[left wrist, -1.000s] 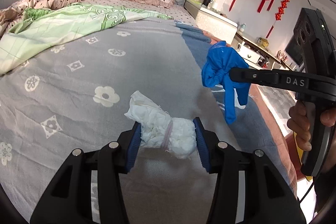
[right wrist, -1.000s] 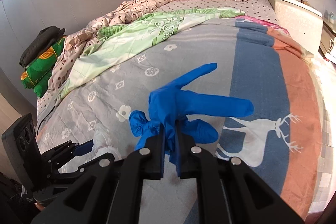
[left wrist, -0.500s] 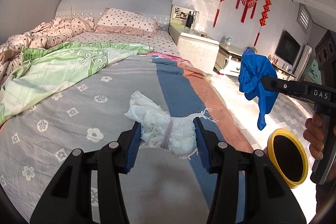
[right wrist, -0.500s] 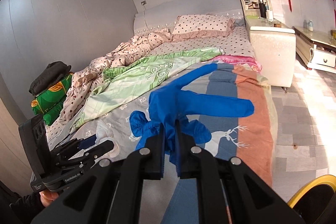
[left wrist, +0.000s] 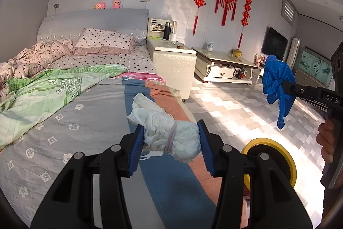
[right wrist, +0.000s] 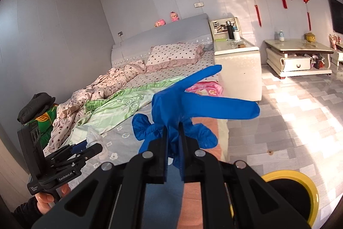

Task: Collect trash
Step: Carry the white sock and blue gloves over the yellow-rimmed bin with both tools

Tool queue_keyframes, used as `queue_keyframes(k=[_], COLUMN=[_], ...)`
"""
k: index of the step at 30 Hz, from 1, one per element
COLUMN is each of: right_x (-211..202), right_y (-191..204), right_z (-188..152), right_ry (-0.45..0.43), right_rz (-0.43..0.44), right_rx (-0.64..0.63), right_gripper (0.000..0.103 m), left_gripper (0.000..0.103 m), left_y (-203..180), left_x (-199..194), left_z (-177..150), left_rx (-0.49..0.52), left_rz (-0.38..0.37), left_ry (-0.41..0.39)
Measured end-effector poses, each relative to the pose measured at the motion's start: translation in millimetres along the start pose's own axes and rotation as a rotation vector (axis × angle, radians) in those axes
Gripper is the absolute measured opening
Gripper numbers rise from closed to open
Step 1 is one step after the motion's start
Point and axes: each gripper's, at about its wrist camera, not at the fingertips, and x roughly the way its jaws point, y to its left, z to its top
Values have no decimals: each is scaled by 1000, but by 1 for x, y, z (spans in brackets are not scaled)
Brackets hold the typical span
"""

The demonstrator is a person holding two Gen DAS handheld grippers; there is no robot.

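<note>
Over the bed's foot edge: both grippers hang in the air beside the bed [left wrist: 90, 117], each carrying a piece of trash, with the yellow-rimmed bin [left wrist: 276, 156] on the floor below.
Left gripper [left wrist: 170, 143]: jaws clamped on the white tissue wad [left wrist: 171, 132], squeezing it from both sides; the wad is lifted clear of the bedspread.
Right gripper [right wrist: 173, 144]: jaws pressed nearly together on the knotted blue glove [right wrist: 184, 106], whose loose fingers stick forward past the tips.
Bin position: low on the floor by the bed's foot corner, only partly visible in either view, its dark mouth facing up.
Step in hand: likely carrying both pieces to the bin.
Doing it well: bring each load directly above the mouth before letting go, one at a time, keeping the grippers apart.
Risk: the glove's dangling fingers may catch the rim and drape outside; lower it inside first.
</note>
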Motion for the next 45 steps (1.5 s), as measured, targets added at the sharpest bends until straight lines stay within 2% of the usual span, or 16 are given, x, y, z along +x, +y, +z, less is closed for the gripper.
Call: queue_keyframes(k=[11, 19, 29, 36, 45], right_x=[-62, -89, -74, -51, -38], right_y=[-87, -141, -178, -198, -210], right_z=[-15, -43, -81, -102, -119], right_ry=[-46, -41, 38, 106, 147], right_rz=[-156, -279, -352, -375, -386], right_rx=[85, 143, 193, 243, 281], right_gripper=[7, 7, 7, 8, 8], left_gripper=[46, 46, 47, 48, 52], left_y=[-89, -155, -212, -231, -242], left_x=[26, 57, 105, 132, 157], left_z=[2, -10, -44, -76, -95], left_rx=[66, 130, 159, 186, 181], left_rz=[-111, -182, -246, -251, -285], left_ry=[24, 67, 157, 216, 275])
